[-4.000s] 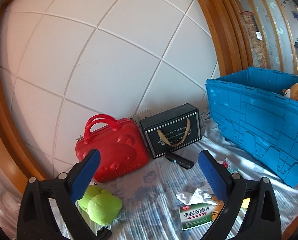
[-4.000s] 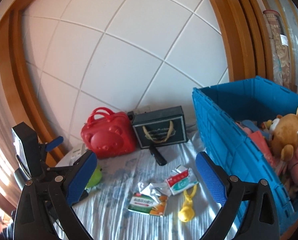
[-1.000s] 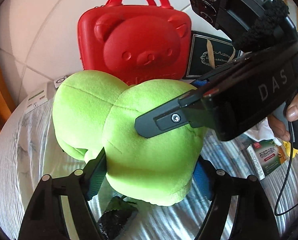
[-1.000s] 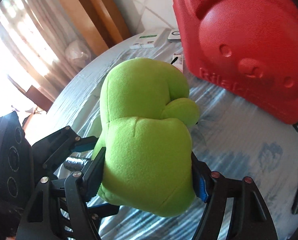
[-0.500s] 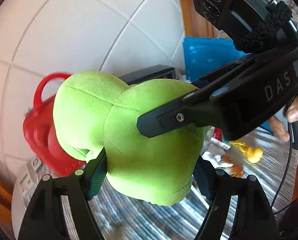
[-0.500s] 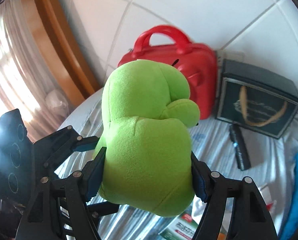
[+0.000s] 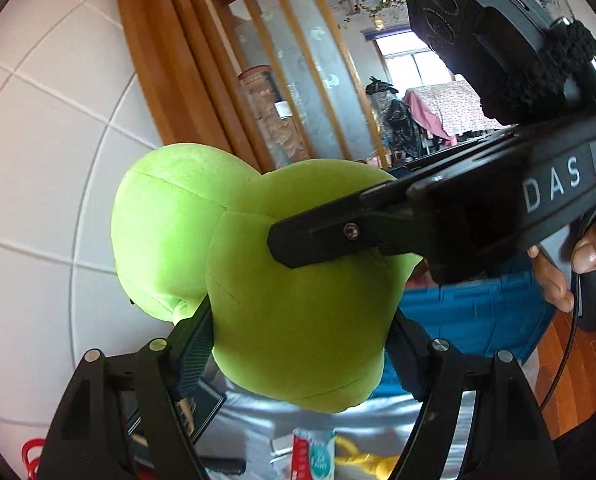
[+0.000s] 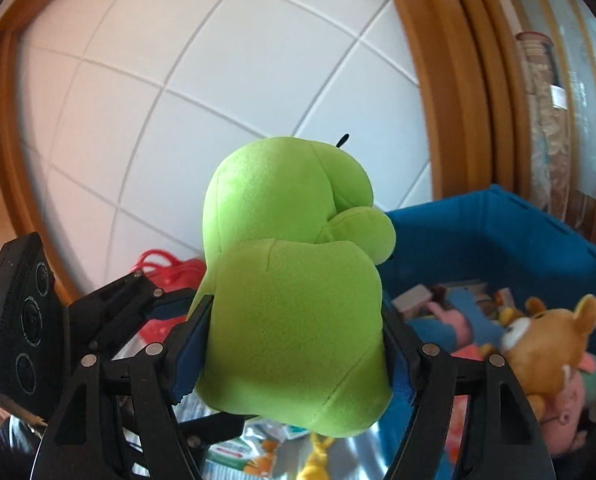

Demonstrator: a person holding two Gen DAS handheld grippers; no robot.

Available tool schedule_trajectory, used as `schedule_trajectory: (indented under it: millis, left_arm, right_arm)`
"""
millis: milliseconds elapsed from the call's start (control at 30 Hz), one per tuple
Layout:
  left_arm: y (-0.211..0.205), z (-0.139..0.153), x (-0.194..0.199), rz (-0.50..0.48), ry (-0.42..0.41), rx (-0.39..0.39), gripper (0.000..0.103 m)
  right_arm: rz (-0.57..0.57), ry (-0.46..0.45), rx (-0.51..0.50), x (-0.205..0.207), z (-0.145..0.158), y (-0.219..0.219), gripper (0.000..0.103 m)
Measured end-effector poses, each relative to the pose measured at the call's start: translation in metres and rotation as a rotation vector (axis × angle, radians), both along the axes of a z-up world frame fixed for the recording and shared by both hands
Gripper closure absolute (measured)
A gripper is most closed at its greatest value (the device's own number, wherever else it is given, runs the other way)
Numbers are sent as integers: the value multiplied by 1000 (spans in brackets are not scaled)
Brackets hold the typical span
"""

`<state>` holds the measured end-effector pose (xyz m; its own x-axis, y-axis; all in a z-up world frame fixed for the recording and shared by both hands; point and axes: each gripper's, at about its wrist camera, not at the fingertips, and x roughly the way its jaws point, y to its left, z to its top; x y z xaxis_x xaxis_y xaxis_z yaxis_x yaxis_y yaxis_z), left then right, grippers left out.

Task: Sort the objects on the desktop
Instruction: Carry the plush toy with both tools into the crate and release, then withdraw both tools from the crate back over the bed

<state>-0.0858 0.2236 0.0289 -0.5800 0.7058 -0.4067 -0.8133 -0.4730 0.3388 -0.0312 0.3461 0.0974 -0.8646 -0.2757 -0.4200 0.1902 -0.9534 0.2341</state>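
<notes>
A lime-green plush toy (image 7: 289, 300) hangs in the air, gripped from two sides. My left gripper (image 7: 302, 344) is shut on its lower body, blue pads pressed into the fabric. My right gripper (image 8: 293, 354) is shut on the same green plush toy (image 8: 293, 320). In the left wrist view a black finger (image 7: 338, 236) of the right gripper crosses the toy from the right. A person's hand (image 7: 578, 256) holds that tool. The blue crate (image 8: 498, 232) lies just behind and right of the toy.
Inside the crate lie a brown teddy bear (image 8: 546, 340), pink soft toys and small boxes. Below on the striped cloth are a medicine box (image 8: 233, 452) and a yellow toy (image 8: 318, 460). A red case (image 8: 165, 268) stands at the white tiled wall. The left tool's black body (image 8: 21, 328) is at far left.
Both grippers have carried the green plush up off the cloth and swung it right, away from the red case. The blue crate has come into view behind it.
</notes>
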Motion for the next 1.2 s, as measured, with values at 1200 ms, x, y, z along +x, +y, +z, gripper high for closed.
schedule_trajectory:
  millis: [1200]
  left_arm:
    - [69,-6,21,467,-60,55,10]
  right_arm:
    - [31,29,-194,54,0,170,3]
